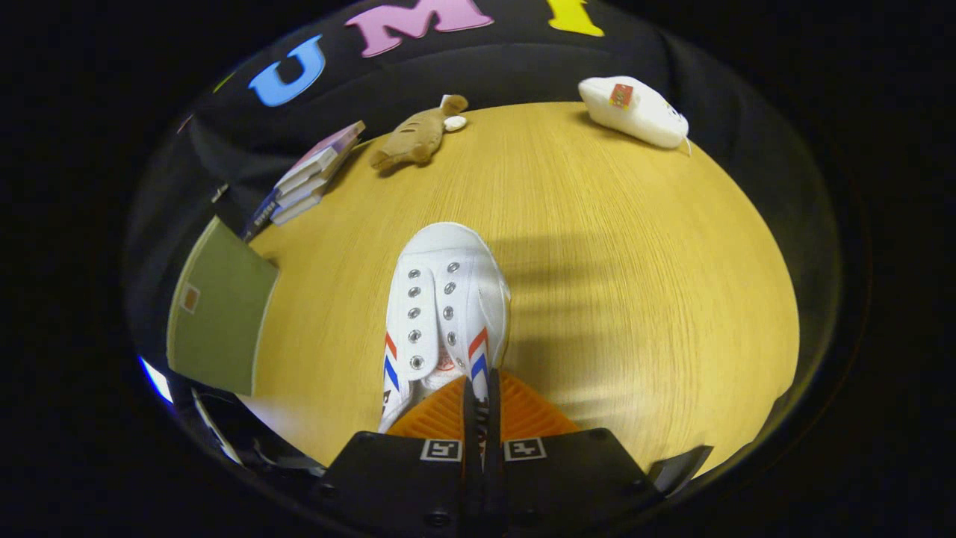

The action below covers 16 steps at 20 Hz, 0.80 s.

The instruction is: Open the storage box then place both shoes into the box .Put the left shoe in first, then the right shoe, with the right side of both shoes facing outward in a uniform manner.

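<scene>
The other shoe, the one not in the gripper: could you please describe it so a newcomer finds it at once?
On the round wooden table, look far beyond the gripper, shut on the near shoe. The other shoe lies at the table's far edge, white with a small red tag.

Bright, warm light is falling on the wooden table (597, 246), and the booth wall beyond it is lying in deep shade. Soft banded shadows are stretching across the tabletop just right of the white shoe (444, 306) ahead of the fingers, so the light seems to be coming from above and the left. A pale sheen is glaring on the wood at the near right of the gripper (482, 418) (whose fingers are pressed close together on the shoe's heel edge). The fisheye lens is bending the table into a dome and squeezing the far shoe (635, 112), the books (310, 179) and the plush toy (418, 134). Things at the near left are smearing into blur.
</scene>
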Available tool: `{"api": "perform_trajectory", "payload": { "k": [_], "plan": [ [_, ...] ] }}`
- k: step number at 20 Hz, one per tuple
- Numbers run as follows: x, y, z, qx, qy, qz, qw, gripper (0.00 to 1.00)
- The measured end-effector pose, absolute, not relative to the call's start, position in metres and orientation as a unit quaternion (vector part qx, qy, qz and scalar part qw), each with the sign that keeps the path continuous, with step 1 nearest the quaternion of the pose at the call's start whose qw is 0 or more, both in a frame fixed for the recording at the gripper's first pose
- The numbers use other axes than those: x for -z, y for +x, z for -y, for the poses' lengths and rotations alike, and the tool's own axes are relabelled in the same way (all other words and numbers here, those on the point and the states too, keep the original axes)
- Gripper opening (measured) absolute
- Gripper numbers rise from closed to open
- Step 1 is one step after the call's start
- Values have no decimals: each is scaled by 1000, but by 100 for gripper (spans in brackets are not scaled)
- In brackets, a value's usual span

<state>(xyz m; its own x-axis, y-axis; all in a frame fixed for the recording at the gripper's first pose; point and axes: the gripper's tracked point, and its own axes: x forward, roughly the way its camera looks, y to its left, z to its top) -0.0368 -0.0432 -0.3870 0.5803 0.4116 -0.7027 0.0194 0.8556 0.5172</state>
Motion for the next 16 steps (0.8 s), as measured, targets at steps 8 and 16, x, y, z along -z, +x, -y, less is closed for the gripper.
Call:
{"api": "perform_trajectory", "payload": {
  "k": [8,16],
  "plan": [
    [313,-33,-17,-200,402,-411,794,5],
    [208,-31,-85,-247,411,-375,793,5]
  ]
}}
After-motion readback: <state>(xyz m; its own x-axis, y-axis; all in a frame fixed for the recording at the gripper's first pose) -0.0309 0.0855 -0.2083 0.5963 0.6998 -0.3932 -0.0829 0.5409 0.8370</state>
